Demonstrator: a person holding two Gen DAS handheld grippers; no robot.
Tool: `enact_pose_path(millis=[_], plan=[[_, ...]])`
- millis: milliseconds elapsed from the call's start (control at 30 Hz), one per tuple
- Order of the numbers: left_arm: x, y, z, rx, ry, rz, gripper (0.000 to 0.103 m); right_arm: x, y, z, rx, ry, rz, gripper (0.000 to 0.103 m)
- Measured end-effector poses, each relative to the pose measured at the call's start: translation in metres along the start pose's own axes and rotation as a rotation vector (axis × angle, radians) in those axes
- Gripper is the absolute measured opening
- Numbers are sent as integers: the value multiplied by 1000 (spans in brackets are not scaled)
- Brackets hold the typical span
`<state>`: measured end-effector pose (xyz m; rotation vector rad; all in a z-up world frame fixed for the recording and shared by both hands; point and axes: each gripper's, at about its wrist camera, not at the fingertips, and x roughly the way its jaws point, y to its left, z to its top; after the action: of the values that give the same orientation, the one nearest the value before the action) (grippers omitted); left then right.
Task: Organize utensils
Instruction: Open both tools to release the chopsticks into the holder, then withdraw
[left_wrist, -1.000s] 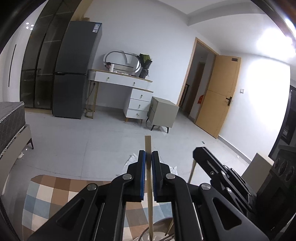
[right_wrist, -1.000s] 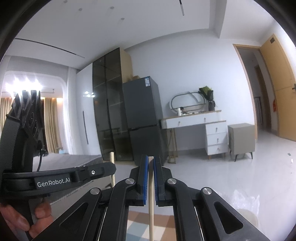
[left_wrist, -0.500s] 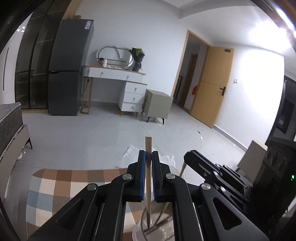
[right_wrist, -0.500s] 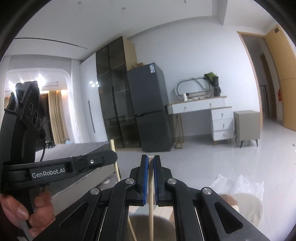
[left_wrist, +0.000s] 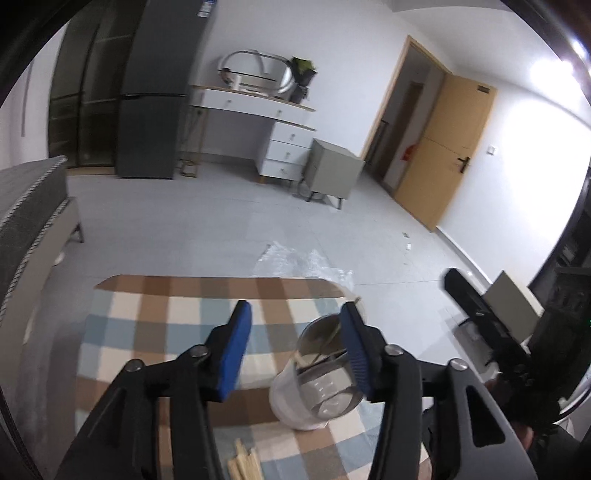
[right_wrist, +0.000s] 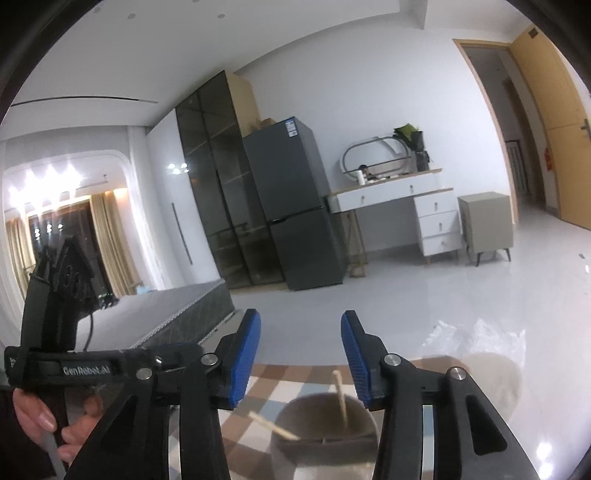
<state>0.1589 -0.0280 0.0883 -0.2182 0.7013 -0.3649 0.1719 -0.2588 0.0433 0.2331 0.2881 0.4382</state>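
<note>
Below the left tool (left_wrist: 295, 347), jaws just sprung apart and empty, more sticks (left_wrist: 245, 461) lie flat on the checked counter (left_wrist: 147, 325), nearer it than the right tool (right_wrist: 301, 354), likewise released above the cup (right_wrist: 325, 439) holding two upright sticks (right_wrist: 340, 395).

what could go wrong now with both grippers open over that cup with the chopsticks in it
1. The clear glass cup sits right beside a finger of the left gripper, whose jaws have just been opening and hold nothing; a careless pull-back could tip it.
2. Two wooden chopsticks lean loosely in the cup; the right gripper, also just opened and empty, could catch one.
3. More wooden sticks lie on the checked tablecloth near the cup, so the next reach is tight.
</note>
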Motion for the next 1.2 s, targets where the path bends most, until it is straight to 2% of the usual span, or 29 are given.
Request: enact_pose_path(millis=[133, 200, 367, 533, 567, 800, 1067, 1200], plan=[[-28, 4, -12, -34, -11, 56, 60, -28, 13, -1, 12, -4, -13, 66], [-38, 4, -16, -43, -22, 85, 65, -40, 21, -5, 15, 6, -17, 68], [-55, 5, -30, -47, -55, 177, 78, -58, 40, -14, 24, 28, -16, 83], [-63, 9, -45, -42, -79, 240, 84, -74, 55, -31, 23, 48, -16, 92], [-66, 8, -49, -45, -91, 263, 84, -77, 58, -34, 25, 52, -16, 93], [-70, 12, -74, -32, -113, 283, 94, -87, 70, -56, 39, 74, -24, 101], [-51, 34, -107, -49, -71, 314, 94, -86, 76, -91, 47, 147, -45, 103], [-34, 51, -125, -72, -43, 343, 94, -74, 80, -112, 31, 223, -58, 103]])
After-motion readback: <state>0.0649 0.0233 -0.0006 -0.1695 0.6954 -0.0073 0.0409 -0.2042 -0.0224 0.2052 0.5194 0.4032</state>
